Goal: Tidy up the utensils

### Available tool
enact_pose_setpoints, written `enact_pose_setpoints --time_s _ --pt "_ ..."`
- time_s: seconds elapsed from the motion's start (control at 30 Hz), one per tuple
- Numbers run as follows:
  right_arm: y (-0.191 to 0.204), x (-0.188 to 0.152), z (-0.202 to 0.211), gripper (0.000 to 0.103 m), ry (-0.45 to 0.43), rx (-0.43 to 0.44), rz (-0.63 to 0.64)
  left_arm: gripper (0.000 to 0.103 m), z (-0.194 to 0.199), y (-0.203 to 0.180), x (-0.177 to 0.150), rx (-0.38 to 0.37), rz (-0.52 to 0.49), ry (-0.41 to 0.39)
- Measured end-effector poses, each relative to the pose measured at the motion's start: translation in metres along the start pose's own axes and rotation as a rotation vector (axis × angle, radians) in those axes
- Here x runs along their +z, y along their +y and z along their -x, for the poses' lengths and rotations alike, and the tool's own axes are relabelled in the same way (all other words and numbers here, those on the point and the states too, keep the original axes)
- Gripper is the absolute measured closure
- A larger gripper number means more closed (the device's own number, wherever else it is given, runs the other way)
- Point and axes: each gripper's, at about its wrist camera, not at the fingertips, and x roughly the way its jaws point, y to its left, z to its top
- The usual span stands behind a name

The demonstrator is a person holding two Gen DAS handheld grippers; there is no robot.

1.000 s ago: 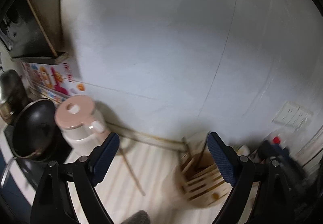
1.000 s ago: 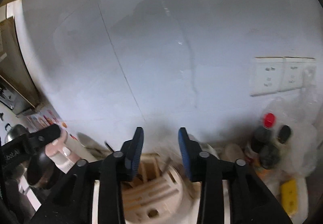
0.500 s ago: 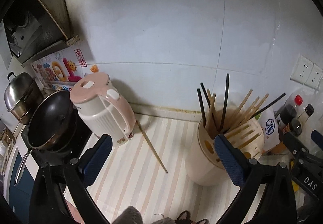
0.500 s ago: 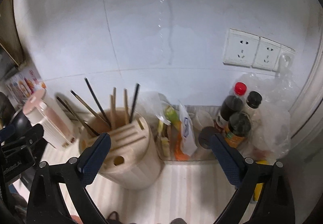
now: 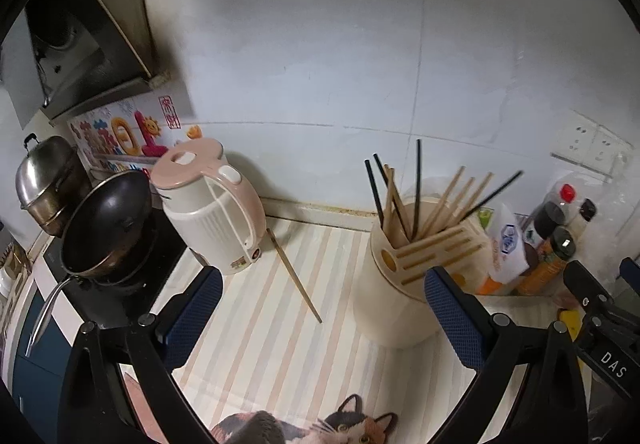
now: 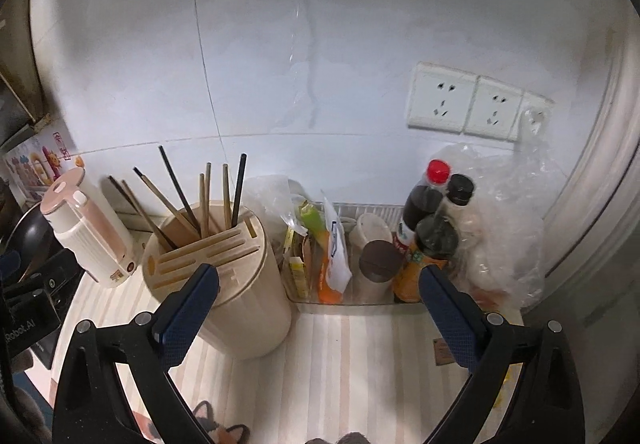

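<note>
1. Left tongs (image 5: 322, 314) spread wide, nothing between the pads, hovering over the striped bench (image 5: 256, 324).
2. Right tongs (image 6: 318, 308) also spread wide and empty, aimed at the bench between the utensil holder (image 6: 240, 296) and the clear tray (image 6: 344, 302) of condiments.
3. Task thing: one loose wooden chopstick (image 5: 294, 275) lying flat on the bench, far end just beside the base of the pink kettle (image 5: 212, 204), near end pointing toward the left tongs. Well apart from the holder.
4. Holder stands upright to the right of the chopstick in the left view; it already carries a bunch of wooden and black chopsticks (image 5: 416, 196), leaning every way in the back compartment. Front slots look empty.
5. Handling guess: the chopstick is light, stiff, thin and smooth; likely to roll or skid on the bench when pads close, and to pivot if pinched off-centre.
6. Best hold, I judge: across the shaft near the middle or slightly toward the thicker end, pads square to it, pressed low to the bench.
7. Risk: flat stick is hard to get under; kettle crowds the far end, so take the nearer half.
8. Wok (image 5: 106, 224) and steel pot (image 5: 48, 180) sit at far left, out of the way.
</note>
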Motion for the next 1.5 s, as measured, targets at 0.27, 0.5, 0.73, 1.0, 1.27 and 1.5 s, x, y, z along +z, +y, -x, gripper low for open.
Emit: enact_pose_setpoints --time_s 0.27,0.5,0.73,1.0,1.27,1.5 --pt "-0.003 -0.029 0.099 0.0 -0.101 -0.044 -0.012 0.0 0.079 0.017 -0.026 -0.053 -0.012 -0.052" --pt "0.008 -0.058 0.189 0.0 -0.161 -0.066 -0.043 0.0 0.144 0.043 -0.056 -0.1 -0.048 -0.089" --pt "0.019 -0.092 0.258 0.0 -0.178 -0.118 -0.072 0.0 0.187 0.063 -0.081 -0.149 -0.078 -0.129" --pt "0.019 -0.113 0.299 0.0 -0.194 -0.136 -0.075 0.0 0.213 0.072 -0.095 -0.146 -0.074 -0.146" --pt "0.013 -0.113 0.303 0.0 -0.203 -0.117 -0.073 0.0 0.216 0.071 -0.1 -0.121 -0.059 -0.153" --pt "0.009 -0.112 0.295 0.0 -0.188 -0.114 -0.062 0.0 0.212 0.064 -0.102 -0.118 -0.063 -0.15"
